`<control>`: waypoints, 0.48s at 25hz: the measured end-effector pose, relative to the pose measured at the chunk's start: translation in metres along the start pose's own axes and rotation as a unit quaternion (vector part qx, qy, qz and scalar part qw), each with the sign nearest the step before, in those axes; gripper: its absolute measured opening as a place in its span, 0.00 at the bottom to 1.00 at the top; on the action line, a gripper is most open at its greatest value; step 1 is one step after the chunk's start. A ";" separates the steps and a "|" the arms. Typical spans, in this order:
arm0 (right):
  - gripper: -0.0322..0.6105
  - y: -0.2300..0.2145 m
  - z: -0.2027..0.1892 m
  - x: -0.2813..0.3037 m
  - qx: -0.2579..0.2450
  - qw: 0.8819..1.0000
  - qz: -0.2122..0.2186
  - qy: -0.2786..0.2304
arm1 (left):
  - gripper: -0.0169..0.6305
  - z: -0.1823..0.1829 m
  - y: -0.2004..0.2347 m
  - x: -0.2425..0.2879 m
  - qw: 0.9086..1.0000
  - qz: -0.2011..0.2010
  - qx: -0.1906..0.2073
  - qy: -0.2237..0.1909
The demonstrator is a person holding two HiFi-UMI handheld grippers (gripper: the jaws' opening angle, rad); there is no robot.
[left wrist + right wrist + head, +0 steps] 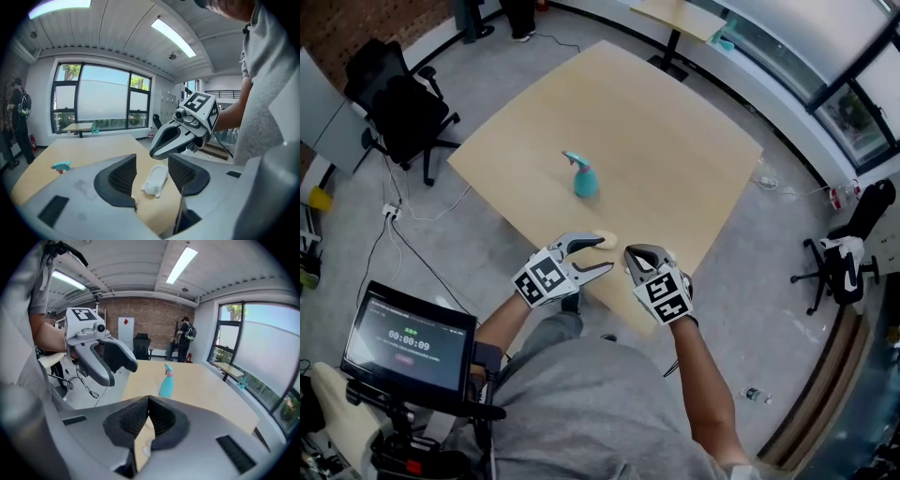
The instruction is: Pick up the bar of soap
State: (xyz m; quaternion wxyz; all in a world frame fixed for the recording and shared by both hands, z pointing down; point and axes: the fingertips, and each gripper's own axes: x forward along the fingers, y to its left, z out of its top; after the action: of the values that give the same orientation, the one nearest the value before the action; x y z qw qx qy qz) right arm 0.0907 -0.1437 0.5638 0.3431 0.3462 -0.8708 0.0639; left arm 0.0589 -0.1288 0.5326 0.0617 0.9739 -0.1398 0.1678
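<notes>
Soap bar [606, 240] lies at the counter's [675, 159] near edge, not yet gripped. Left hand-held gripper [602, 255] is open, jaws framing it, likely lining up the grab. Right hand-held gripper [631, 264] is closed and empty, alongside, out of the way. Spray bottle [584, 178] stands mid-counter, clear.

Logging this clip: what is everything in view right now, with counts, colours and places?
table: one, light wood, centre.
bar of soap: one, cream, at the table's near corner, lying unheld.
spray bottle: one, teal, upright mid-table.
office chairs: two, black, on the floor left and right of the table.
screen: one, dark, showing a timer, lower left.
plastic bottle: one, clear, on the floor lower right.
second table: one, light wood, by the windows.
bystanders: two, dark clothes, by the brick wall.
left gripper: grey, jaws apart, over the soap.
right gripper: grey, jaws together, empty.
</notes>
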 end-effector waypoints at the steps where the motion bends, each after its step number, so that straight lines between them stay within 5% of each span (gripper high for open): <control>1: 0.06 -0.002 0.008 -0.008 0.009 1.000 -0.006 -0.014 | 0.35 0.007 -0.002 -0.001 1.000 -0.001 0.006 -0.006; 5: 0.06 -0.007 0.036 -0.044 0.033 0.996 -0.028 -0.075 | 0.35 0.041 -0.012 -0.012 0.999 0.001 0.026 -0.044; 12: 0.06 -0.021 0.067 -0.129 0.057 0.977 -0.098 -0.179 | 0.34 0.116 -0.034 -0.046 0.987 0.029 -0.001 -0.160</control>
State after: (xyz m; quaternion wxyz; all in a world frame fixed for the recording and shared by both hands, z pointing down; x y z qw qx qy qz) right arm 0.1349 -0.1102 0.4276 0.1654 0.4545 -0.8751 0.0168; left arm 0.0628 -0.1042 0.4057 0.0347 0.9837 -0.1762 0.0117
